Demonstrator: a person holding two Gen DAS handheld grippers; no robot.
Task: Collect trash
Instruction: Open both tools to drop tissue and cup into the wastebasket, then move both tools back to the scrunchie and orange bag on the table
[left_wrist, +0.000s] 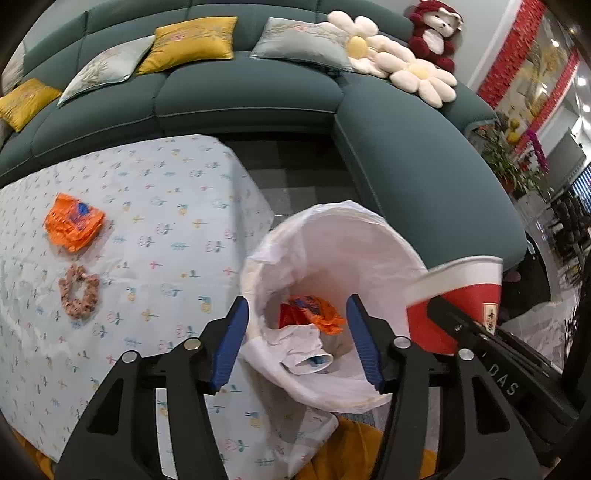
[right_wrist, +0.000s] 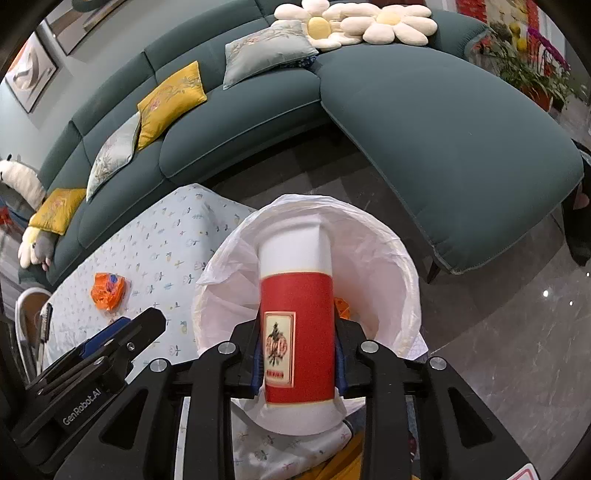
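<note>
A white bin with a plastic liner (left_wrist: 354, 243) stands by the table corner; it also shows in the right wrist view (right_wrist: 391, 273). Inside lie an orange wrapper (left_wrist: 317, 310) and white crumpled paper (left_wrist: 303, 343). My left gripper (left_wrist: 297, 343) is open and empty above the bin's near rim. My right gripper (right_wrist: 299, 354) is shut on a red and white paper cup (right_wrist: 295, 317), held over the bin mouth; the cup shows at the right of the left wrist view (left_wrist: 461, 299). Another orange wrapper (left_wrist: 74, 221) lies on the table, and shows in the right wrist view (right_wrist: 109, 290).
The table has a pale floral cloth (left_wrist: 166, 206). A pink scrunchie (left_wrist: 79, 291) lies near the orange wrapper. A dark green sofa (left_wrist: 406, 155) with cushions curves behind the table and the bin. A chair (right_wrist: 29, 325) stands at the table's left.
</note>
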